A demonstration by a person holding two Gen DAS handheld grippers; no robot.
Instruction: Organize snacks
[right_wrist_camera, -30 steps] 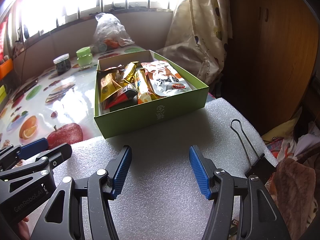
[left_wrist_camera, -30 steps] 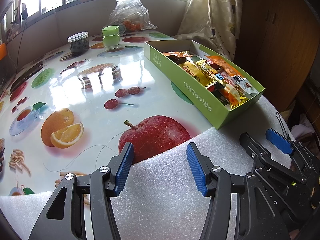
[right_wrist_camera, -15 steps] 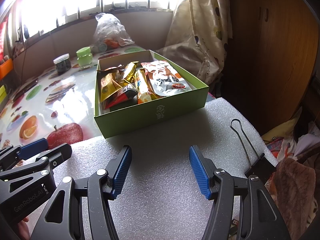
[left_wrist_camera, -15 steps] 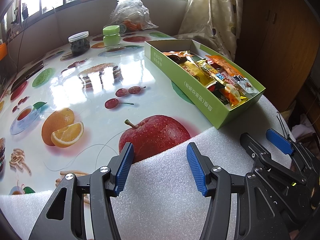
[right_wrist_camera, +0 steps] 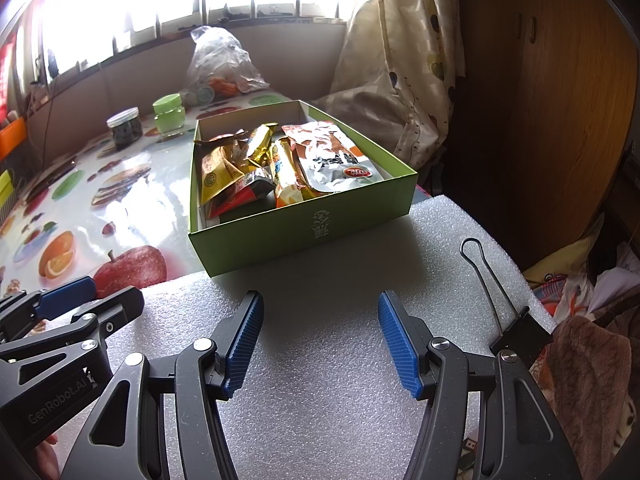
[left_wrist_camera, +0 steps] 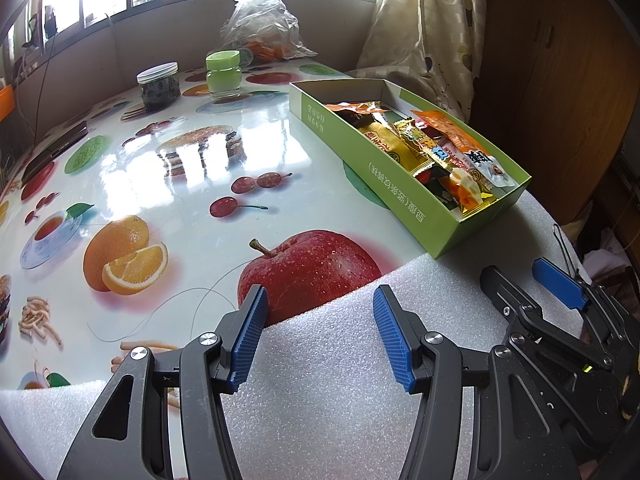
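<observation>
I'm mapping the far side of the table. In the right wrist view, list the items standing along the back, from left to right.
Dark-filled jar with a clear lid → green-lidded jar → crumpled clear plastic bag → cream patterned curtain.

Quick count, nothing fancy:

- One green box (right_wrist_camera: 304,236), sitting partly on the foam.
- Snack packets (right_wrist_camera: 280,164) inside: roughly seven or eight, hard to pin down since they overlap. One big silver pouch (right_wrist_camera: 336,160), a few gold ones, a couple of orange.
- Two jars at the back: one dark-filled jar (left_wrist_camera: 158,86) with a clear lid, one green jar (left_wrist_camera: 223,74) with a green lid.
- One clear plastic bag (left_wrist_camera: 260,24) by the window, contents not countable.
- One white foam sheet (right_wrist_camera: 340,320).
- One black binder clip (right_wrist_camera: 516,332) on the foam edge.
- Two grippers: left gripper (left_wrist_camera: 318,334), right gripper (right_wrist_camera: 320,338), both with jaws apart and empty.
- One surface (left_wrist_camera: 160,184) with fruit print.
</observation>
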